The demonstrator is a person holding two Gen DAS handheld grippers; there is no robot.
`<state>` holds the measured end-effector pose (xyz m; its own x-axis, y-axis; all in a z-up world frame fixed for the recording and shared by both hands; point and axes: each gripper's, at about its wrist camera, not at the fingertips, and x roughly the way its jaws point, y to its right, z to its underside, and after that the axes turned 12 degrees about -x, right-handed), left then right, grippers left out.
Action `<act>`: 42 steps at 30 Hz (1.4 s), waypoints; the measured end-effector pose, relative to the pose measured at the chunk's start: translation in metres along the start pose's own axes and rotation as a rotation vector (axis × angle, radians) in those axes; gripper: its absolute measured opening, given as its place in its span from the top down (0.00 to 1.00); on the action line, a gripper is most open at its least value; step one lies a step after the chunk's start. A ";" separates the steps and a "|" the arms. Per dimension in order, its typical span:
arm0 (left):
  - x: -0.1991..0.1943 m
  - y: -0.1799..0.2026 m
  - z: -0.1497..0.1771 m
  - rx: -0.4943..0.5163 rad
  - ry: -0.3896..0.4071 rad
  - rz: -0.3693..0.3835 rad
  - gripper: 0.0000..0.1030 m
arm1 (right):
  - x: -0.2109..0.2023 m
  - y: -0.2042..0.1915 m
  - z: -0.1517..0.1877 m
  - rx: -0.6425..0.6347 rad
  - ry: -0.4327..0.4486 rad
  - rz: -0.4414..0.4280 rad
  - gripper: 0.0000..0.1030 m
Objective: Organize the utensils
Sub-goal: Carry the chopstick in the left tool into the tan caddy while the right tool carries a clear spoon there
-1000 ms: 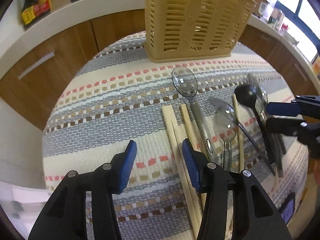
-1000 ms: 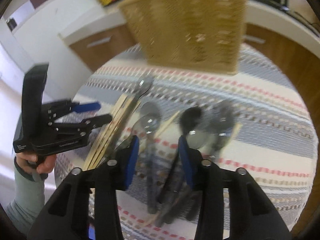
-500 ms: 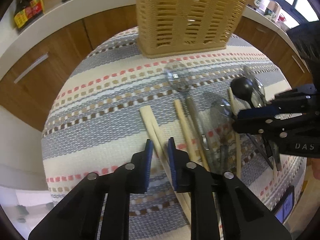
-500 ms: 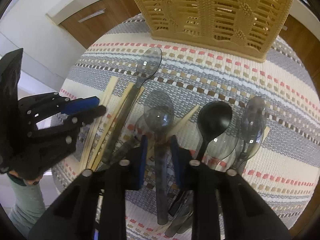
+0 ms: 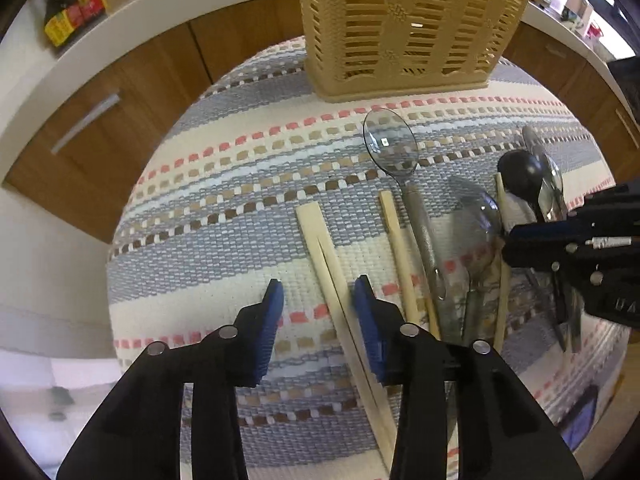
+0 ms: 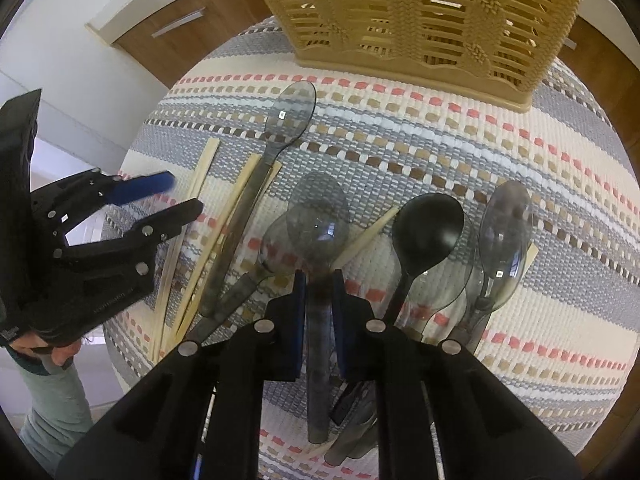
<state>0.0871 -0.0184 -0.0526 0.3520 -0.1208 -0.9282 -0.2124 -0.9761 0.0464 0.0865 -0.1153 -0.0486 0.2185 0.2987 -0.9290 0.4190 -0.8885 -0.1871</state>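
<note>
On the striped cloth [image 5: 224, 216], below the tan basket [image 5: 404, 28], the left gripper [image 5: 318, 304] had its jaws just opening again, parted either side of a pair of chopsticks [image 5: 324, 248] without pressing them. Over at the spoon pile, the right gripper [image 6: 320, 296] had its jaws clamped on the handle of a smoky clear spoon [image 6: 318, 216], beside the black spoon [image 6: 426, 228].

No text can be read in full. Pale letters, cut off by the frame edge, are seen on the black body of the right gripper [image 5: 505, 242]. Coloured labels on the bottles [image 5: 70, 8] on the counter are too blurred to be read.
</note>
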 end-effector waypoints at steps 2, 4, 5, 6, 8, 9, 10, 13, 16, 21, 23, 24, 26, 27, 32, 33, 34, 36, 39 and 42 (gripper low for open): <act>-0.003 0.004 0.002 0.018 0.009 0.009 0.86 | -0.001 -0.004 0.003 -0.016 0.018 -0.016 0.90; -0.006 0.006 0.003 0.017 0.024 0.007 0.90 | -0.005 -0.007 0.007 -0.029 0.055 -0.025 0.90; -0.007 0.009 0.004 0.016 0.039 0.025 0.90 | -0.009 -0.009 0.009 -0.033 0.076 -0.029 0.90; -0.012 0.009 0.007 0.010 0.062 0.056 0.90 | -0.014 -0.010 0.011 -0.036 0.099 -0.034 0.90; -0.024 0.011 0.011 -0.007 0.111 0.091 0.90 | -0.025 -0.012 0.014 -0.045 0.143 -0.047 0.90; -0.032 0.011 0.013 -0.021 0.141 0.111 0.90 | -0.032 -0.014 0.016 -0.056 0.173 -0.050 0.90; -0.041 0.010 0.014 -0.033 0.172 0.131 0.90 | -0.040 -0.017 0.017 -0.070 0.203 -0.048 0.90; -0.072 0.004 0.017 -0.054 0.264 0.167 0.90 | -0.066 -0.022 0.022 -0.110 0.297 -0.040 0.90; -0.107 0.002 0.012 -0.056 0.363 0.208 0.90 | -0.098 -0.024 0.024 -0.138 0.400 -0.029 0.90; -0.155 0.017 -0.009 -0.068 0.543 0.264 0.90 | -0.149 -0.024 0.014 -0.176 0.556 0.021 0.90; -0.167 0.018 -0.025 -0.080 0.601 0.292 0.90 | -0.164 -0.022 0.009 -0.185 0.609 0.043 0.90; -0.174 0.018 -0.033 -0.084 0.644 0.298 0.90 | -0.174 -0.020 0.004 -0.184 0.648 0.064 0.90; -0.186 0.020 -0.046 -0.093 0.714 0.300 0.90 | -0.190 -0.010 -0.007 -0.171 0.713 0.088 0.90; -0.192 0.021 -0.056 -0.102 0.746 0.318 0.90 | -0.194 -0.005 -0.013 -0.163 0.739 0.101 0.90; -0.198 0.030 -0.096 -0.121 0.885 0.369 0.90 | -0.226 0.029 -0.029 -0.101 0.875 0.219 0.90; -0.199 0.031 -0.104 -0.125 0.915 0.369 0.90 | -0.231 0.038 -0.033 -0.084 0.900 0.258 0.90; -0.199 0.031 -0.111 -0.134 0.940 0.365 0.90 | -0.233 0.046 -0.036 -0.072 0.914 0.285 0.90; -0.197 0.030 -0.127 -0.156 0.963 0.381 0.90 | -0.232 0.064 -0.045 -0.043 0.940 0.308 0.90; -0.186 0.027 -0.144 -0.187 0.995 0.388 0.90 | -0.221 0.084 -0.059 -0.009 0.966 0.316 0.90; -0.172 0.030 -0.153 -0.203 1.022 0.358 0.90 | -0.204 0.097 -0.071 0.004 0.968 0.335 0.90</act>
<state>0.1597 -0.0546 0.1647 0.9082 -0.4039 -0.1097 -0.3321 -0.8550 0.3983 0.1453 -0.2380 0.1450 0.9423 0.1867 -0.2779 0.2032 -0.9786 0.0316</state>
